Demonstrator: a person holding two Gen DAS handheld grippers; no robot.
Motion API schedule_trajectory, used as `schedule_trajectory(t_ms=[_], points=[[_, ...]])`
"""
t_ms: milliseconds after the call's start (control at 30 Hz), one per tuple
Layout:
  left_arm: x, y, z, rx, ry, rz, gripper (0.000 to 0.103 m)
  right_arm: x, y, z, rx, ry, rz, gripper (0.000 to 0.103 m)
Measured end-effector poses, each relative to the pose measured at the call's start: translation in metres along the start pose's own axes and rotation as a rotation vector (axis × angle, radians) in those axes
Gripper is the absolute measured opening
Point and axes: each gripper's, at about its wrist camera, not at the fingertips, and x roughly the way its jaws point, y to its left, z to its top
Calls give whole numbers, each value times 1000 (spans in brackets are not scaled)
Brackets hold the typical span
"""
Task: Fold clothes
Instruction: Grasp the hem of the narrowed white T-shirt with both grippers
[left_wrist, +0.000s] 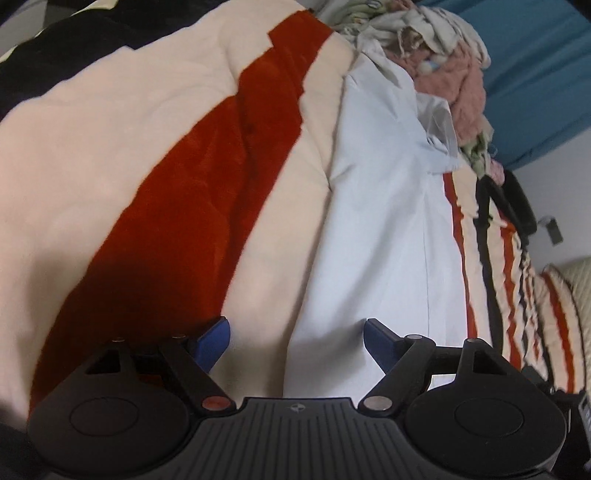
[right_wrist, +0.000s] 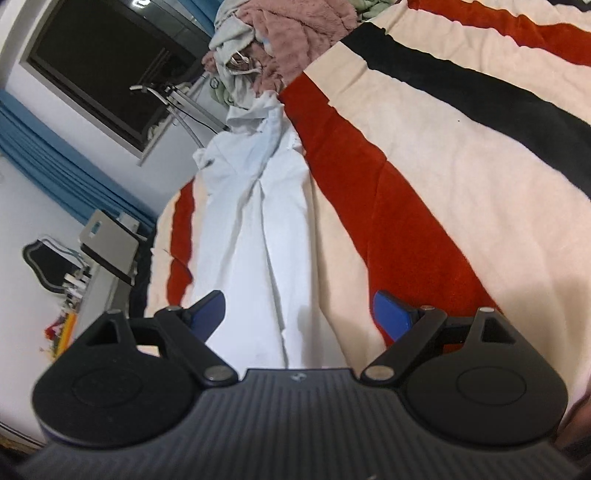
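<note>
Left gripper (left_wrist: 297, 341) spread wide, empty; right gripper (right_wrist: 299, 317) likewise. White garment (left_wrist: 388, 206) lies lengthwise on striped blanket (left_wrist: 129, 155), stretching ahead of both tools, its near end between right gripper's 2 fingers. Clothes pile (right_wrist: 288, 40) sits beyond garment's far end.

Ahead of my claw: striped blanket (right_wrist: 461, 155) covering the bed; far left, dark window (right_wrist: 107, 62), blue curtain (right_wrist: 55, 162).
</note>
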Motion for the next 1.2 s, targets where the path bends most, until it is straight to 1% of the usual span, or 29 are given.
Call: schedule_trajectory(t_ms=[133,233,333,367,400,433,500,600,667,767,867,900,933,967,1000,1033,1100,1133,1200], points=[[-6,-5,-18,37,4,-34,80,2,1,-3,-11,12,-37,89],[-11,-7,-26,45,9,-53,74,6,-4,-4,14,28,-49,89],[-13,-6,-32,36,34,-72,60,8,-7,-5,36,42,-57,89],[-14,-5,-35,35,44,-78,53,9,-8,-6,40,45,-60,89],[-19,-2,-40,40,55,-86,47,9,-8,-6,43,49,-60,89],[-24,0,-44,45,65,-94,45,9,-8,-6,44,52,-60,89],[-27,-4,-51,69,81,-117,32,10,-7,-8,41,56,-62,89],[-33,-8,-62,101,101,-157,28,11,-7,-10,41,66,-64,89],[-37,-8,-65,97,101,-171,26,13,-8,-11,52,78,-60,89],[-38,-5,-65,65,111,-191,26,16,-15,-13,101,119,-22,89],[-35,-3,-64,43,120,-180,27,16,-18,-16,139,152,25,89],[-33,-3,-64,38,120,-174,29,16,-19,-16,143,157,34,88],[-32,-2,-63,32,120,-168,32,15,-17,-16,130,148,28,89],[-31,-1,-62,27,120,-162,37,14,-16,-16,120,141,21,86],[-30,0,-61,21,120,-156,38,14,-15,-17,118,140,10,77],[-29,1,-60,16,120,-150,40,15,-17,-18,123,139,-12,76],[-27,3,-59,7,121,-139,47,17,-21,-18,143,134,-69,76],[-26,2,-59,9,124,-143,48,18,-23,-19,153,134,-89,75],[-25,1,-60,14,132,-151,48,24,-23,-21,157,161,-76,75]])
